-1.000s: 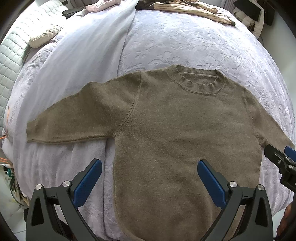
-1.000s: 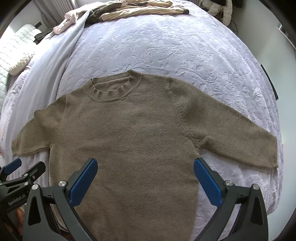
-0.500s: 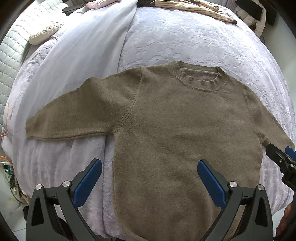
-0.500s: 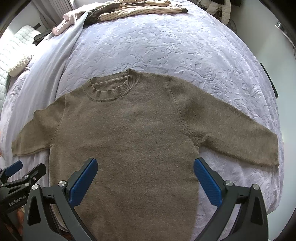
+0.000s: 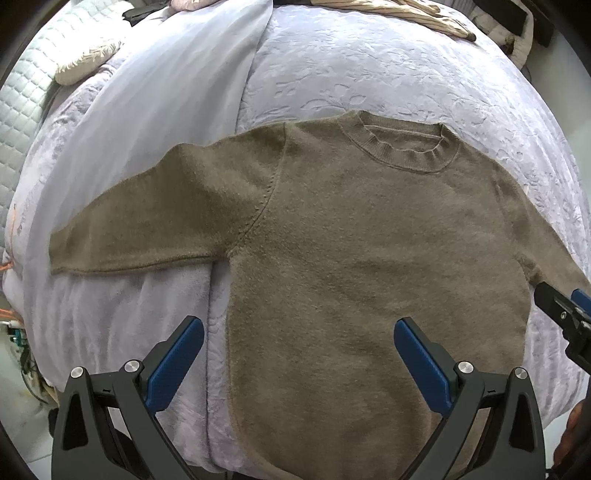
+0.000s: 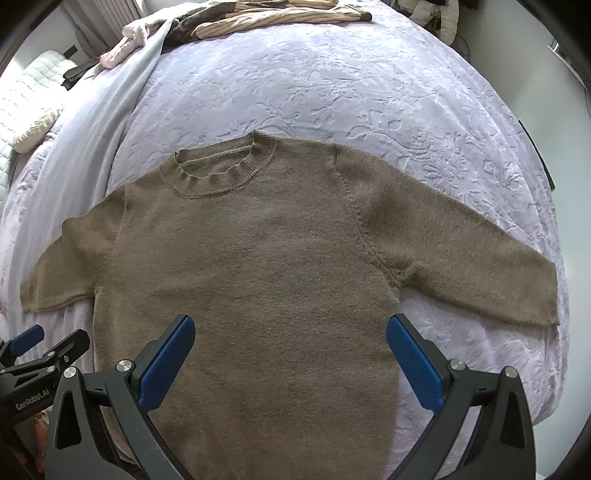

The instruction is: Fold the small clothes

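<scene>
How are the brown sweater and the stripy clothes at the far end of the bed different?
The brown sweater is one plain colour; the stripy clothes have thin lines. The sweater lies spread flat with both sleeves out, while the stripy clothes sit in a rumpled heap. The sweater is right in front of the open right tongs and open left tongs; the stripy clothes are far off. Both rest on the purple bedspread.

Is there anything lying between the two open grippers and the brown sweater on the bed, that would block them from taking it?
Nothing visible does. The sweater lies flat on the bed cover, sleeves spread, nothing on it. The left hand-held gripper and right hand-held gripper are both open above its lower body. The clothes pile lies at the far edge.
</scene>
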### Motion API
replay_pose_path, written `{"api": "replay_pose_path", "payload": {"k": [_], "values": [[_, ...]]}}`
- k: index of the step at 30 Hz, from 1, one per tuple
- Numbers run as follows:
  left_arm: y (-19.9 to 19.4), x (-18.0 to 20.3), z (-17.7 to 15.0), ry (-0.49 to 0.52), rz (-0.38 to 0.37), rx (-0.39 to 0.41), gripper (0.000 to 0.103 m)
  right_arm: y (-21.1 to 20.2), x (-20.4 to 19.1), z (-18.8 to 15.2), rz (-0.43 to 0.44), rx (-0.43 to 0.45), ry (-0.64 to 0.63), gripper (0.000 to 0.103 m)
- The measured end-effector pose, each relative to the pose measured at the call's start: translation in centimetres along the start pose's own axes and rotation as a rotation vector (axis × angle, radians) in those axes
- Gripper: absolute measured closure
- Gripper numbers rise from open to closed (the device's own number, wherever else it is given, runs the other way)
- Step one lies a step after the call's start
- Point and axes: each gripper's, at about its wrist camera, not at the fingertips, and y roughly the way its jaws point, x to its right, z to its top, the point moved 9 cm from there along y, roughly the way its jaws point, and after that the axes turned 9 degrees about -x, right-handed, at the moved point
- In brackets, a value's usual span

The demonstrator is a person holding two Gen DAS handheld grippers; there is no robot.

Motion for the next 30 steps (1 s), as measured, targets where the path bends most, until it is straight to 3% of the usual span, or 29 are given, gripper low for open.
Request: {"api": "replay_pose_path", "payload": {"k": [12,30], "values": [[0.5,-0.5,0.3,0.013,0.018,0.011,0.000,0.9,-0.3,0.1,0.007,-0.029,-0.005,0.000],[1.9,-0.6,0.5,0.013,-0.024,0.010,0.000,2.5,-1.5,-0.1,-0.011,-0.065,-0.044,0.000]]}}
